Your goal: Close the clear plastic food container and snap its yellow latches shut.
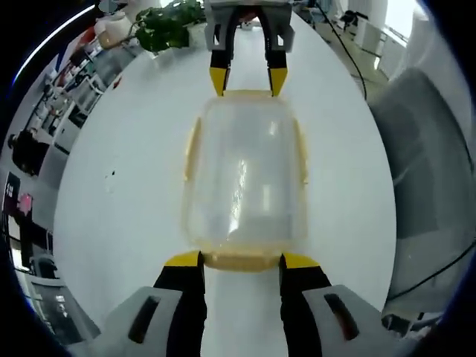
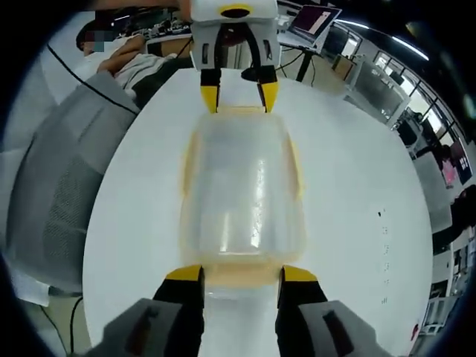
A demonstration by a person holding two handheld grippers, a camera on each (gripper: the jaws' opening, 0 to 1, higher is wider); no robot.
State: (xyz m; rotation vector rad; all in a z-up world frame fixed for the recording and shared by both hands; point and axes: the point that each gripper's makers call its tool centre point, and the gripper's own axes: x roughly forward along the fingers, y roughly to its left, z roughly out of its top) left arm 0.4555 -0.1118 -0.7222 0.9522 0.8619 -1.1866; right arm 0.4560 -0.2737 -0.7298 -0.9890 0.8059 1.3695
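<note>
1. Squarely between the two tools, the clear plastic container [image 1: 245, 175] lies flat on the round white table [image 1: 111, 223], lid on.
2. At its near short end in the left gripper view, the left gripper [image 1: 242, 260] has its yellow-tipped jaws spread apart, one on each side of the yellow end latch [image 1: 242, 260].
3. At the far short end, the right gripper [image 1: 248, 80] points its parted tips down at the rim.
4. Seen from the right gripper view, the right gripper [image 2: 242, 274] straddles its near latch [image 2: 242, 275], jaws apart, and the left gripper [image 2: 239, 97] meets the container [image 2: 242, 186] at the opposite edge.
5. Bare tabletop lies open along both long sides, where yellow side latches [image 1: 191, 152] sit.
6. A grey chair [image 1: 428, 163] stands just off the table edge; a green plant [image 1: 167, 26] sits at the far edge.
</note>
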